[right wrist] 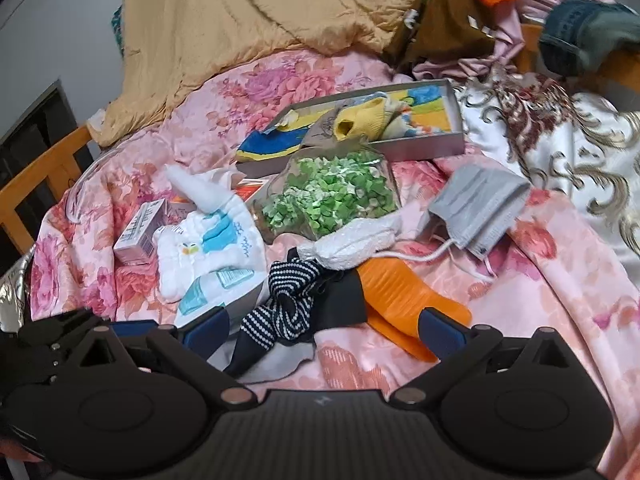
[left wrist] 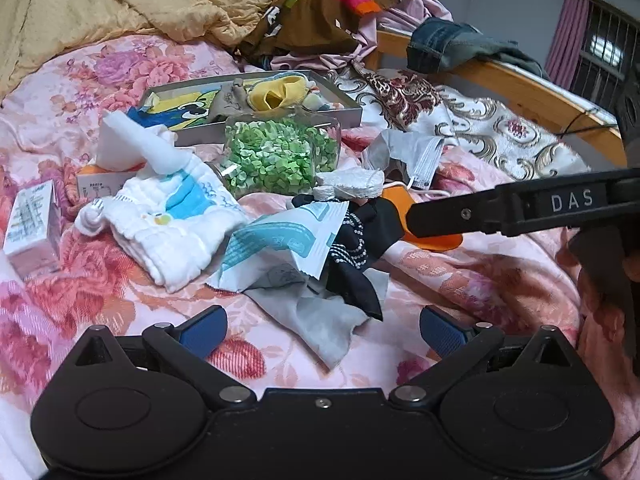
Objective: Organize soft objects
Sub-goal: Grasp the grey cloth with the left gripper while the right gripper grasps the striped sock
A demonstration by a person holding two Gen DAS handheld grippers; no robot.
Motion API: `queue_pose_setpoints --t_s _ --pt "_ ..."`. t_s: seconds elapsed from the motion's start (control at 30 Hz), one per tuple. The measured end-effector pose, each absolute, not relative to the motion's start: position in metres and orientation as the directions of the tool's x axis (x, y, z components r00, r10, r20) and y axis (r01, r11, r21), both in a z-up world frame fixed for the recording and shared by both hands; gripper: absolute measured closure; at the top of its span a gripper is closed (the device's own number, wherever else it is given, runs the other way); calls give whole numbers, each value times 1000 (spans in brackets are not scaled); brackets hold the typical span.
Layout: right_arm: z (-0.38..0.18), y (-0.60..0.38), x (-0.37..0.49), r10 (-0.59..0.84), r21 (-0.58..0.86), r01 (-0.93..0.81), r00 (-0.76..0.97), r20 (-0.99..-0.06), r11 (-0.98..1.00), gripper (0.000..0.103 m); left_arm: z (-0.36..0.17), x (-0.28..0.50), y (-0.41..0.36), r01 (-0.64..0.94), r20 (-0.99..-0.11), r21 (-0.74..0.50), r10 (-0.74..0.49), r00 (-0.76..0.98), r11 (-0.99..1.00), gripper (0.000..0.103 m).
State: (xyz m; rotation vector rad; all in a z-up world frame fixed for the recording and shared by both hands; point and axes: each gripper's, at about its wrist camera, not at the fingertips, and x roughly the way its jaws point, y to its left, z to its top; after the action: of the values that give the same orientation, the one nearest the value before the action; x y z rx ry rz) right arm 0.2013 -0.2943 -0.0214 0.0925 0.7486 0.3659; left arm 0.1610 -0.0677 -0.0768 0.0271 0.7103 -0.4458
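Note:
A heap of soft things lies on the floral bedspread (left wrist: 100, 288). My left gripper (left wrist: 324, 332) is open and empty, low over a grey cloth (left wrist: 320, 320), with a teal-and-white sachet (left wrist: 280, 240) and a folded white cloth with blue print (left wrist: 172, 224) just beyond. My right gripper (right wrist: 324, 332) is open too, its fingers either side of a black-and-white striped sock (right wrist: 280, 300) and holding nothing. Its right pad hangs over an orange ridged item (right wrist: 396, 292). A white knit roll (right wrist: 360, 244) and a grey face mask (right wrist: 480, 208) lie farther back.
A clear jar of green bits (left wrist: 280, 152) lies in the middle. Behind it a shallow grey box (left wrist: 348, 114) holds a yellow sock (left wrist: 276, 92) and other pieces. Small cartons (left wrist: 32, 224) sit at the left. A tan quilt (right wrist: 240, 20), piled clothes and a wooden bed rail (left wrist: 520, 88) ring the area.

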Motion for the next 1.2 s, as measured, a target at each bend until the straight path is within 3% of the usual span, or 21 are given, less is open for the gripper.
queue_pose_setpoints --t_s 0.17,0.5,0.57,0.93,1.03,1.2 --pt "-24 -277 212 374 138 -379 667 -645 915 4 -80 169 -71 426 -646 -96 -382 660 899 9" --pt "-36 -250 223 405 -55 -569 646 -647 820 28 -91 173 -66 434 -641 -131 -410 649 891 34" --pt "-37 -246 221 409 -69 -586 640 -651 807 29 -92 174 -66 438 -643 -140 -418 641 888 41" --pt "-52 -232 228 360 -166 -602 651 -668 781 36 -98 180 -66 411 -685 -124 -378 624 903 59" --pt "-56 -228 227 355 -189 -610 655 -668 770 44 -98 182 -65 392 -689 -127 -366 626 911 66" --pt "-58 -224 225 347 -220 -619 660 -667 754 70 -97 183 -66 357 -696 -137 -346 629 924 84"
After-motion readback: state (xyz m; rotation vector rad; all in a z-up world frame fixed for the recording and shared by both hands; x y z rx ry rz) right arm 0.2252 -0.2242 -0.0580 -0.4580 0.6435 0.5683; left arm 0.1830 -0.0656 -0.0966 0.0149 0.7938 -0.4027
